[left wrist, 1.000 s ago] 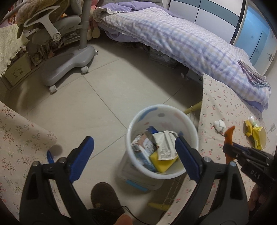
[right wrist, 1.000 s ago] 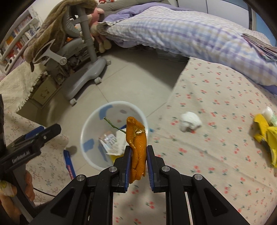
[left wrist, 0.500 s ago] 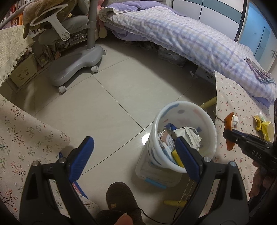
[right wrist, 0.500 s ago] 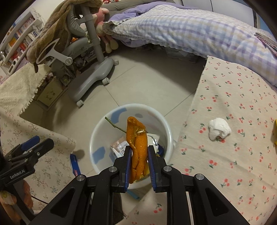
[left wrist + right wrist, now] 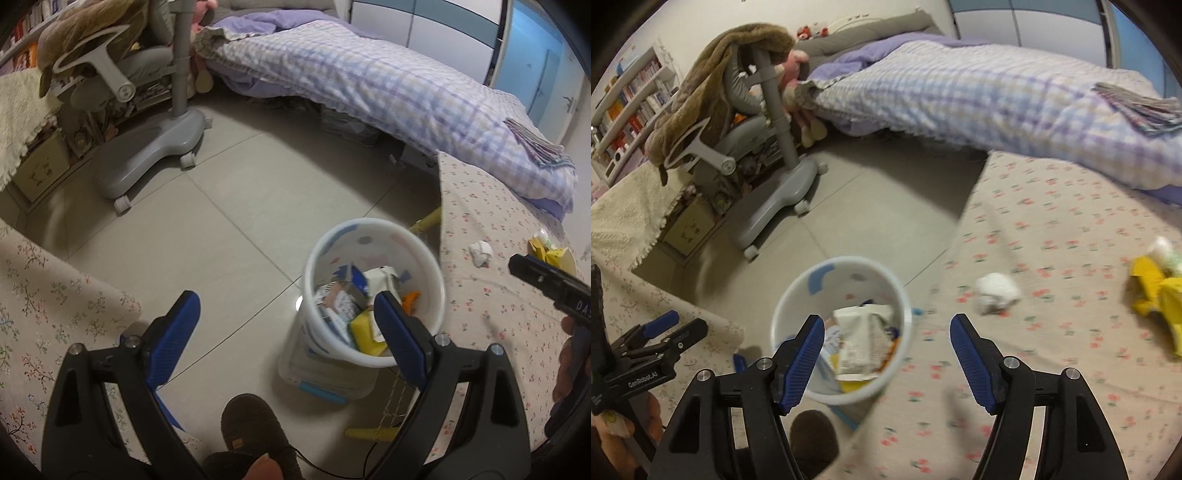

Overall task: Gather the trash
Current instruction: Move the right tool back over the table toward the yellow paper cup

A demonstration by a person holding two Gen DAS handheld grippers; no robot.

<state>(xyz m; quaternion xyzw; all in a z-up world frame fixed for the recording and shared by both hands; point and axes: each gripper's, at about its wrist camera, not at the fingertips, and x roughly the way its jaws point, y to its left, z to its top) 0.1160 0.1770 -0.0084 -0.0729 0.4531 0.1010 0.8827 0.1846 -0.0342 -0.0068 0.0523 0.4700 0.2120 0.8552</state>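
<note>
A white trash bin stands on the floor beside the floral-cloth table, holding cartons, wrappers and an orange peel. My right gripper hangs over the bin's right rim and the table edge. Its jaws are opening, with nothing between them. A crumpled white tissue and a yellow wrapper lie on the table. My left gripper stands open and empty above the floor, left of the bin.
A grey wheeled chair base stands on the tiles beyond the bin. A bed with a checked quilt runs along the back. A person's dark slipper is just in front of the bin. Another floral cloth hangs at the left.
The right gripper let go of the orange peel, which now lies in the bin. Its jaws went from shut on the peel to wide apart, and it shifted right toward the table.
</note>
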